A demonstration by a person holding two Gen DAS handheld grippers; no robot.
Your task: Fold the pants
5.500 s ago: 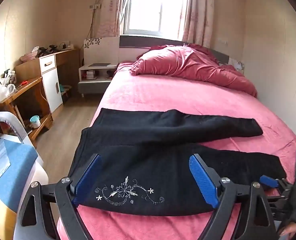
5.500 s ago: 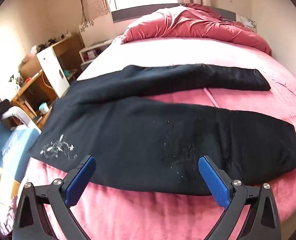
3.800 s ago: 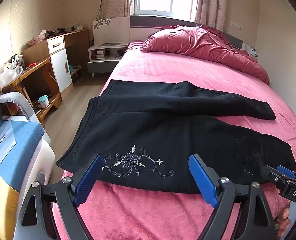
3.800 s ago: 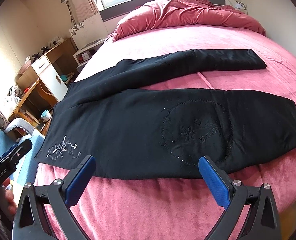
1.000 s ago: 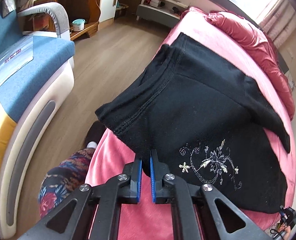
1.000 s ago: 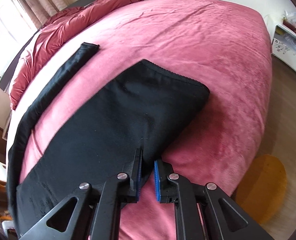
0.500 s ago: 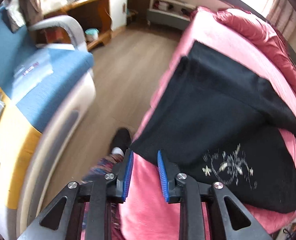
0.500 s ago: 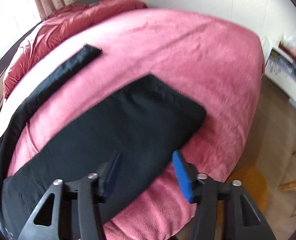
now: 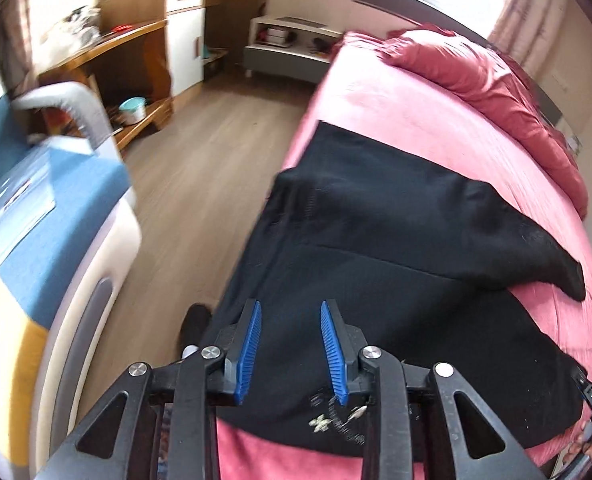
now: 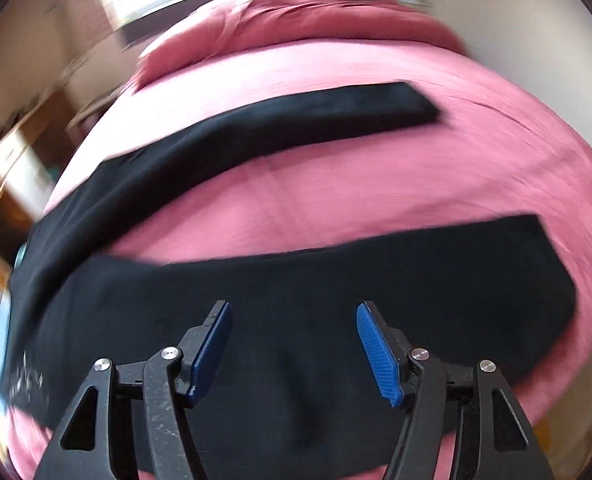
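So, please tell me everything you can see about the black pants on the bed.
The black pants look like soft, matte knit fabric. They lie flat and unfolded on the pink bed cover, with the waist at the bed's edge beside the wooden floor and both legs spread apart in a V, pink showing between them. Pale floral embroidery sits near the waist on the nearer leg. Neither gripper holds them; only the bed cover touches them.

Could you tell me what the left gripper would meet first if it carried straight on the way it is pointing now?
Most likely the black pants lying flat on the bed. The left gripper, fingers apart with nothing between them, points down at the waist end near the bed's edge; how far above the cloth it is, is unclear.
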